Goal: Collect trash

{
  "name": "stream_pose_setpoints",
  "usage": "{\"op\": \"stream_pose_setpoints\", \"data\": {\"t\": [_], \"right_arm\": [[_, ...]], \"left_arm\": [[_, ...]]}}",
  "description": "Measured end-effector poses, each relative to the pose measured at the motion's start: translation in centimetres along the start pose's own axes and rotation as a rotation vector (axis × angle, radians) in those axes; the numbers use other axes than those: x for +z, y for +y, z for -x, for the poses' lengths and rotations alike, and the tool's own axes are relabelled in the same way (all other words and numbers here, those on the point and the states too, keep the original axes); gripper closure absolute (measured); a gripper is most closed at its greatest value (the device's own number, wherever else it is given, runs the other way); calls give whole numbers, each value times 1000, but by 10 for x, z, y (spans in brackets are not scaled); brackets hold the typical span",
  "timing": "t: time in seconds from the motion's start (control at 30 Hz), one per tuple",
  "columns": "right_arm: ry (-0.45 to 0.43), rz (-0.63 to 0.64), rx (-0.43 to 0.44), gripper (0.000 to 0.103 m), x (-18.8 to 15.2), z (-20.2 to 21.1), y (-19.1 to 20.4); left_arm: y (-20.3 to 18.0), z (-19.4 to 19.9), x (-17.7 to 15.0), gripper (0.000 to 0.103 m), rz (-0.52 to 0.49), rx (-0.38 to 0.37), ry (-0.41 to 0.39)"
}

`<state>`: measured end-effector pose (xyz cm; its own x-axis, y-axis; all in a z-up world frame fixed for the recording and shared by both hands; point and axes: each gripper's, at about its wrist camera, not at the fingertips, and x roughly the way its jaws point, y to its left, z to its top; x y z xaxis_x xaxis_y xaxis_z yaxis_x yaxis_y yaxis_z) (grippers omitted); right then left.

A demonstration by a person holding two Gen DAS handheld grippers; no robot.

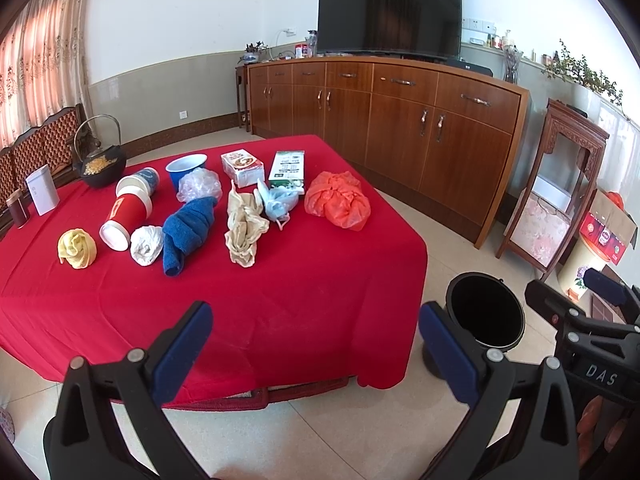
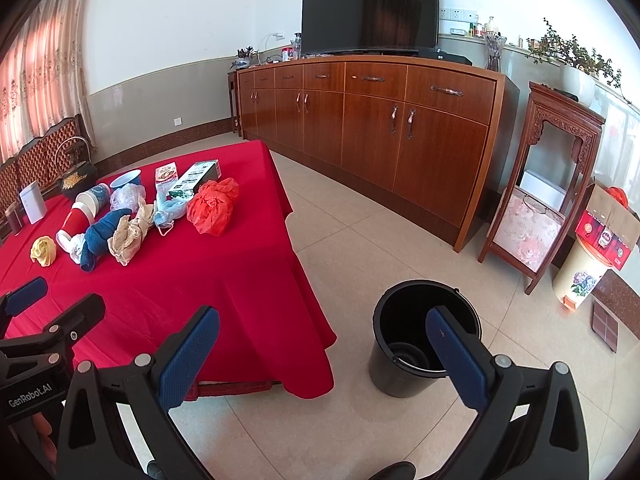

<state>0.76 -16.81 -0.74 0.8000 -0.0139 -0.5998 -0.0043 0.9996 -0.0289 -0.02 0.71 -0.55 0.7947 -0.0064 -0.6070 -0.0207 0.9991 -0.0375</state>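
Left gripper [image 1: 316, 336]: wide open, holding nothing, over the near edge of the table.
Right gripper [image 2: 324, 340]: wide open, holding nothing, over the floor by the bin.
Table [image 1: 304, 280]: has a red cloth on it.
Trash: an orange bag [image 1: 338, 200], cups, boxes and crumpled cloths lie on the table's far half.
Bin [image 2: 420, 336]: black, on the floor just beside the table.

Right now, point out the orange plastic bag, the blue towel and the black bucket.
orange plastic bag [image 1: 338, 200], left wrist view, crumpled middle.
blue towel [image 1: 188, 228], left wrist view, rolled middle.
black bucket [image 2: 384, 364], right wrist view, outer wall.
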Motion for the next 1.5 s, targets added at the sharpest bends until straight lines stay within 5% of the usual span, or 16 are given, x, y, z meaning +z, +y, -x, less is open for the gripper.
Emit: {"op": "stream_pose_setpoints", "data": {"t": [0.73,1.1,1.5], "right_arm": [[4,-5,3,0,0,-3,0],[1,17,103,0,9,-20,12],[67,142,220,0,38,-82,74]], "left_arm": [[3,-2,1,0,3,14,2],[54,-15,6,0,83,107,-4],[119,-68,15,1,149,180,52]]}}
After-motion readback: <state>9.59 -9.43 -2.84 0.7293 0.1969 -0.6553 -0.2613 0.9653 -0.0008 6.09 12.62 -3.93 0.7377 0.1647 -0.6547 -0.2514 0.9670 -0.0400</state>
